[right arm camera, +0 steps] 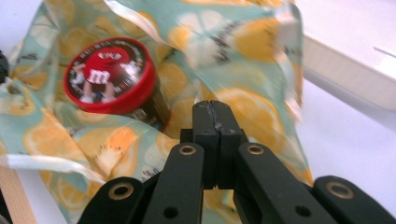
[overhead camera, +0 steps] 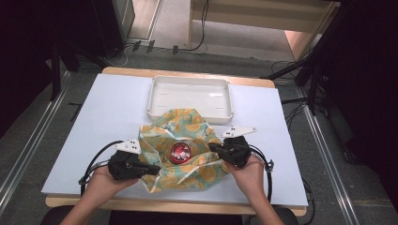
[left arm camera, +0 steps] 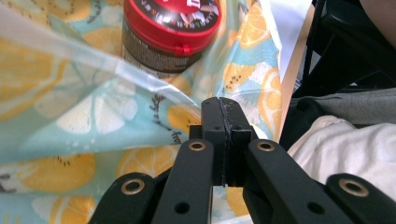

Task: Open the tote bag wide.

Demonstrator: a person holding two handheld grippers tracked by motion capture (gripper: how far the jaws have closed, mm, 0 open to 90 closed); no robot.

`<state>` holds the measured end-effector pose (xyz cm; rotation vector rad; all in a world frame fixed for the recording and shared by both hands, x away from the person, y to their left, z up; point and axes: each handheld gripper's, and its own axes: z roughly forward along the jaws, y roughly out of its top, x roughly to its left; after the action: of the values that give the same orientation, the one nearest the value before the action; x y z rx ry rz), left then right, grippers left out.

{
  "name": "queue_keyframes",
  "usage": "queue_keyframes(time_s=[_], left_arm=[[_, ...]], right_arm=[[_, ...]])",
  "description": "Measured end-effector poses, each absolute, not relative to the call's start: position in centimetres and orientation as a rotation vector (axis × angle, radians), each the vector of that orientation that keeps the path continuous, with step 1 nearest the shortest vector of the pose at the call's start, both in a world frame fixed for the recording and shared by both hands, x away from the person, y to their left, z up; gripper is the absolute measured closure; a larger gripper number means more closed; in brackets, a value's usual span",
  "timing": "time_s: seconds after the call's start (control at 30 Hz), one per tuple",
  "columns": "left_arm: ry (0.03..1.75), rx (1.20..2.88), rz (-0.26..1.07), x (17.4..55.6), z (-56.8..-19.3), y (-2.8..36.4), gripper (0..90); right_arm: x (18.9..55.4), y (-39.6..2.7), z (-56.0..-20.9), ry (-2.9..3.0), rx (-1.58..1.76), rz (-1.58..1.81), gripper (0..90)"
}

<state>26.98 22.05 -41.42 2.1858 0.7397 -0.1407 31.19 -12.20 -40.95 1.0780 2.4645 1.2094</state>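
I am working a red-lidded candy tin (overhead camera: 180, 152) into a plastic bag printed with orange slices (overhead camera: 180, 129), which lies crumpled on the white tabletop (overhead camera: 108, 112) just in front of an empty white tray (overhead camera: 190, 97). The tin sits in the middle of the bag, lid up, with film bunched around it. To do this well, I judge I should keep both edges of the mouth taut and lifted evenly, so the film rises round the tin instead of dragging it sideways (thin plastic slips easily). My left tongs (overhead camera: 149, 167) are fully closed, jaws pressed together at the bag's left edge; from the left gripper view (left arm camera: 223, 122) I take it they pinch a fold of film, though I cannot see it between them. My right tongs (overhead camera: 212, 146) are likewise closed at the bag's right edge (right arm camera: 215, 122), lying on the film, and whether they pinch it I cannot tell.
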Motion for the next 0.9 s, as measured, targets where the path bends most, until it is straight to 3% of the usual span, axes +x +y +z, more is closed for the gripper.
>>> queue_keyframes(time_s=[0.6,0.77,0.9], left_arm=[[0.768,2.179,-0.166,26.4,-41.9,23.6,90.0],[0.753,2.156,-0.190,26.4,-41.4,23.5,79.0],[0.747,2.131,-0.187,26.4,-40.5,23.7,74.0]], right_arm=[[30.9,-15.4,-42.0,2.432,1.177,1.186,90.0],[30.8,-15.2,-41.9,2.456,1.159,1.216,89.9],[30.6,-15.1,-41.8,2.467,1.138,1.232,77.7]])
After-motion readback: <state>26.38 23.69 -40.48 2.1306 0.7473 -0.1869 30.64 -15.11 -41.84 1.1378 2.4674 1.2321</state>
